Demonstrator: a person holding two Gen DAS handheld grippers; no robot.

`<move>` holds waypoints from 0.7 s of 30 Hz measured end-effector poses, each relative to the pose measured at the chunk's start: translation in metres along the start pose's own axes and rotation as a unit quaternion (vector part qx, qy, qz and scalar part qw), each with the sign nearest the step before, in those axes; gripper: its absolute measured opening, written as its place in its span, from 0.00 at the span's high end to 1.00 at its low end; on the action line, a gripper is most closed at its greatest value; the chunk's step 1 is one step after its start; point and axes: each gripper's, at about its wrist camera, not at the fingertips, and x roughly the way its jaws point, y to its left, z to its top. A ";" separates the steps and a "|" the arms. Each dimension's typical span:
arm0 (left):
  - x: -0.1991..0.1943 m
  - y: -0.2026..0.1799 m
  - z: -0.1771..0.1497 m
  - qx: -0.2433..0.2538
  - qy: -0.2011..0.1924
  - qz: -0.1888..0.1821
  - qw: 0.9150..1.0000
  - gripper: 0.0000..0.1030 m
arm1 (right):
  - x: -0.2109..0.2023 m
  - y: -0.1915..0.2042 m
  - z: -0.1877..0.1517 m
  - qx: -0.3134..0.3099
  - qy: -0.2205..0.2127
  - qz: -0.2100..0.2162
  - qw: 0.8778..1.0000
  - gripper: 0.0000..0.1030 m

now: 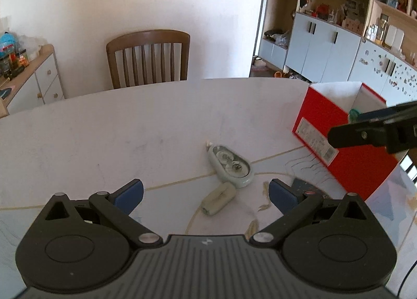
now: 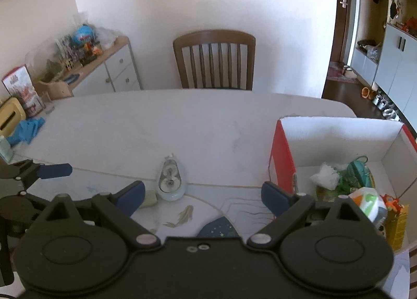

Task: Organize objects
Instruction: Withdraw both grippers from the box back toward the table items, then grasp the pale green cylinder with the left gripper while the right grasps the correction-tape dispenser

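A pale green correction-tape dispenser lies on the white table, with a small pale eraser just in front of it. My left gripper is open and empty, its blue pads either side of the eraser, short of it. In the right wrist view the dispenser and eraser lie ahead of my open, empty right gripper. A red box with a white inside stands to the right, holding several small items.
A wooden chair stands behind the table. A sideboard with clutter is at the left. A blue cloth and a yellow box lie on the table's left end. Cabinets line the right wall.
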 end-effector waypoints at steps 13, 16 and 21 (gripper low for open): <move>0.057 0.000 -0.019 0.011 0.037 -0.012 0.999 0.00 | 0.071 0.017 0.009 0.000 0.052 0.015 0.999 0.09; 0.065 0.002 -0.019 0.010 0.040 -0.015 0.999 0.00 | 0.087 0.021 0.011 -0.005 0.067 0.018 0.998 0.09; 0.074 0.004 -0.019 0.011 0.040 -0.025 0.999 0.01 | 0.114 0.029 0.014 -0.004 0.093 0.017 0.996 0.13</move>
